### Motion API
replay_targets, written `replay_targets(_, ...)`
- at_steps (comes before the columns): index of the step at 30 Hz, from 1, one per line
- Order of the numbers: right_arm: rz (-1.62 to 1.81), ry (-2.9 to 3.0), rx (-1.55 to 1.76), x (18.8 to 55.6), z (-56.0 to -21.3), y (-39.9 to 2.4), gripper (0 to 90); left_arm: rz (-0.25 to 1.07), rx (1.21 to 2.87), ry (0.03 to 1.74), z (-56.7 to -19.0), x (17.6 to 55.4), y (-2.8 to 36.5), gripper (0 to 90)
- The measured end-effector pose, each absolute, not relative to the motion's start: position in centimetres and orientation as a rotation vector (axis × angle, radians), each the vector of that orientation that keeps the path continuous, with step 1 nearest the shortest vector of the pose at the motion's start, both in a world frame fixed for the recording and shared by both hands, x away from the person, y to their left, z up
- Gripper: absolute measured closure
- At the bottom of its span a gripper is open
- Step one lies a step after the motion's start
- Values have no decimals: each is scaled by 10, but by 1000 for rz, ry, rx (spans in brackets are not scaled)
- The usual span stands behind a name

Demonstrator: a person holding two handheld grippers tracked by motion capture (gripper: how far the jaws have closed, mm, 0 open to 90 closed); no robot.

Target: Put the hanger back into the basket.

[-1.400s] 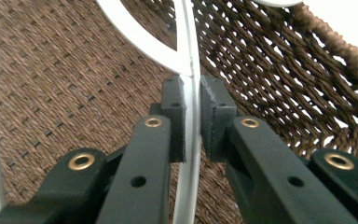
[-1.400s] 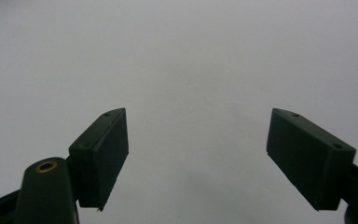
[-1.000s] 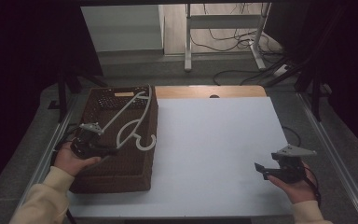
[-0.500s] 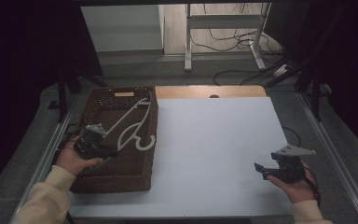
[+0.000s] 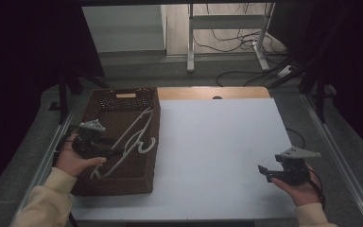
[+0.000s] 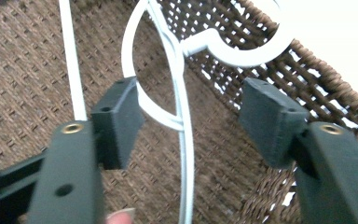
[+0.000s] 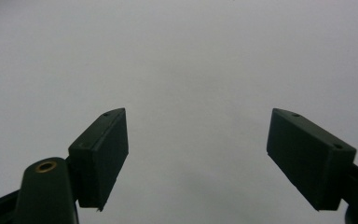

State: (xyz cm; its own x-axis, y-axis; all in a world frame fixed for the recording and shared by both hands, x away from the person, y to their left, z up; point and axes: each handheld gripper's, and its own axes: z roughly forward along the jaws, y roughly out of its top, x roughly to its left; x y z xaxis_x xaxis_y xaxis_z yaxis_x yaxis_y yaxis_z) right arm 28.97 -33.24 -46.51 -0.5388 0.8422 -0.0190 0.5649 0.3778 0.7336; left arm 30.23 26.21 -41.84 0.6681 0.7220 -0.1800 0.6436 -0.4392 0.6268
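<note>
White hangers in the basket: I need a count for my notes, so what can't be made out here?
- High view: white hangers overlap in the wicker basket; the left claw covers their lower part, so the count is unclear.
- Left claw view: the frame edges cut off the hook and wires.

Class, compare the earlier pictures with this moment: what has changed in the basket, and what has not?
The white hanger, held raised earlier, now lies lower in the basket. The left gripper has just been opening and let it go; the wire sits loose between its jaws. The right gripper stayed put, open.

Grey floor, metal stand, loose cables, dark surroundings
</note>
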Motion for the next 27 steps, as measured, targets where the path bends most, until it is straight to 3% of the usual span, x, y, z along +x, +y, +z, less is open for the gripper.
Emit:
replay_targets(5, 985, 2247, 1214, 289, -463, -330, 207, 159, 2116, 1050, -415, 293, 252, 266)
replay_targets(17, 1024, 2255, 1194, 289, -460, -326, 199, 216, 2014, 984, -419, 262, 219, 234)
replay_targets(27, 1044, 2265, 1168, 288, -458, -324, 188, 237, 2010, 972, -426, 250, 215, 222)
